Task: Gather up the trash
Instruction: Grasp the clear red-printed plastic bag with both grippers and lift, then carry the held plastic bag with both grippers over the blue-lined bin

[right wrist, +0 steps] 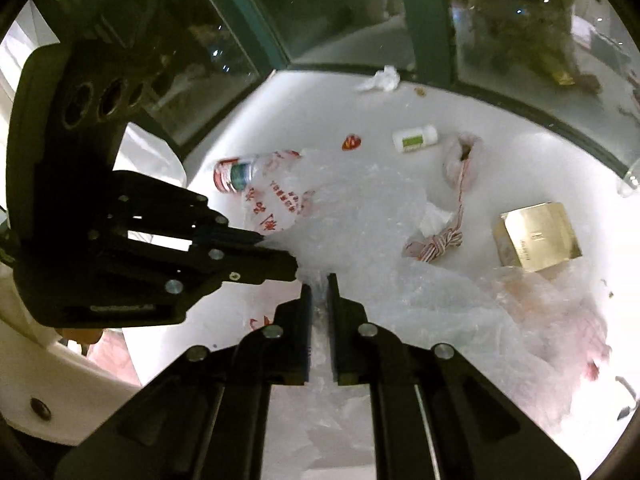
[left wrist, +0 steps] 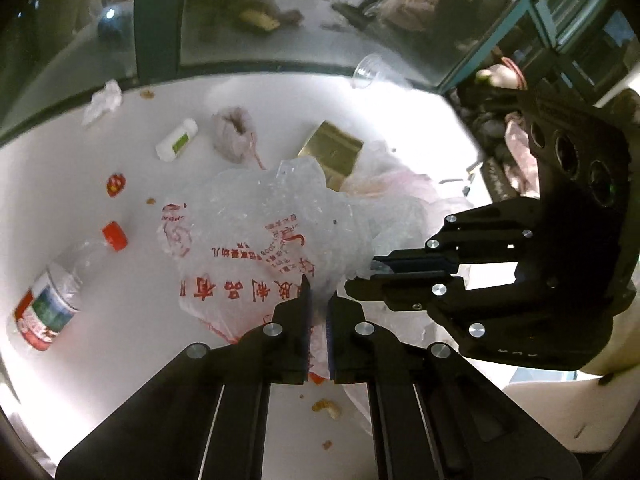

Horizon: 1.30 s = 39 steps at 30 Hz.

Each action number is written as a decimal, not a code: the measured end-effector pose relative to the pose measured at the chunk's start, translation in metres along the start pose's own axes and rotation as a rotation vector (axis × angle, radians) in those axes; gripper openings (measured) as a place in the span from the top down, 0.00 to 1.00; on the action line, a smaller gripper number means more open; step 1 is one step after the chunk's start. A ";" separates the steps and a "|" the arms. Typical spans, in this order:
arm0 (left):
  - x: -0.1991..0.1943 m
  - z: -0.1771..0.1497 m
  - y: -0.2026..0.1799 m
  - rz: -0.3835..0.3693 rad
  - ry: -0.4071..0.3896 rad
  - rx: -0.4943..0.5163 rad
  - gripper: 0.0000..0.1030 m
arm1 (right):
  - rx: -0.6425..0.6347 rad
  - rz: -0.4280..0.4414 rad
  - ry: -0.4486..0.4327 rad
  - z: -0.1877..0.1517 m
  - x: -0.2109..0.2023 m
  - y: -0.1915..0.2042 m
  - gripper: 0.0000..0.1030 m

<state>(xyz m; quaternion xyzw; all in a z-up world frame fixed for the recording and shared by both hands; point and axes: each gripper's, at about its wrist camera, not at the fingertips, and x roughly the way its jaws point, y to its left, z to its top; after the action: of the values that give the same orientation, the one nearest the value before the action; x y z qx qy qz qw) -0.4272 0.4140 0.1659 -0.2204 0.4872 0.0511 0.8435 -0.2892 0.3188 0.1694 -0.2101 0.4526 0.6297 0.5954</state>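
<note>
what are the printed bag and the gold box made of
Printed bag: thin translucent plastic film, crinkled and glossy, the table showing through it. Gold box: probably card with a metallic foil finish; its flat faces have sharp edges and a soft sheen.

Crumpled clear plastic bag [left wrist: 256, 240], red print, on white table [left wrist: 60, 184]

You see a thin, crinkly, see-through plastic bag [left wrist: 256, 236] on a smooth, shiny white table [left wrist: 72, 184]. The gold box [right wrist: 538, 236] looks glossy. The bottle [left wrist: 48, 304] is clear plastic.
</note>
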 end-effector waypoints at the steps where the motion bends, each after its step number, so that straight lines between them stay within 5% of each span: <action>1: -0.006 -0.001 -0.006 0.006 -0.009 0.012 0.95 | 0.005 -0.004 -0.014 -0.001 -0.006 0.004 0.91; 8: -0.048 -0.019 -0.056 0.005 -0.066 0.131 0.95 | 0.026 -0.083 -0.109 -0.026 -0.060 0.041 0.91; 13: -0.057 -0.033 -0.098 -0.066 -0.062 0.204 0.95 | 0.080 -0.170 -0.161 -0.065 -0.096 0.056 0.91; 28: -0.030 -0.081 -0.257 -0.231 0.058 0.543 0.95 | 0.424 -0.335 -0.321 -0.227 -0.189 0.062 0.91; 39: -0.006 -0.116 -0.427 -0.408 0.119 0.787 0.95 | 0.648 -0.522 -0.413 -0.340 -0.284 0.058 0.91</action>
<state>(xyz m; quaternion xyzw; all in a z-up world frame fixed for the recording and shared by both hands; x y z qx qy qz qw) -0.3947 -0.0177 0.2584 0.0232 0.4636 -0.3185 0.8265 -0.3798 -0.1121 0.2455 0.0096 0.4300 0.3136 0.8465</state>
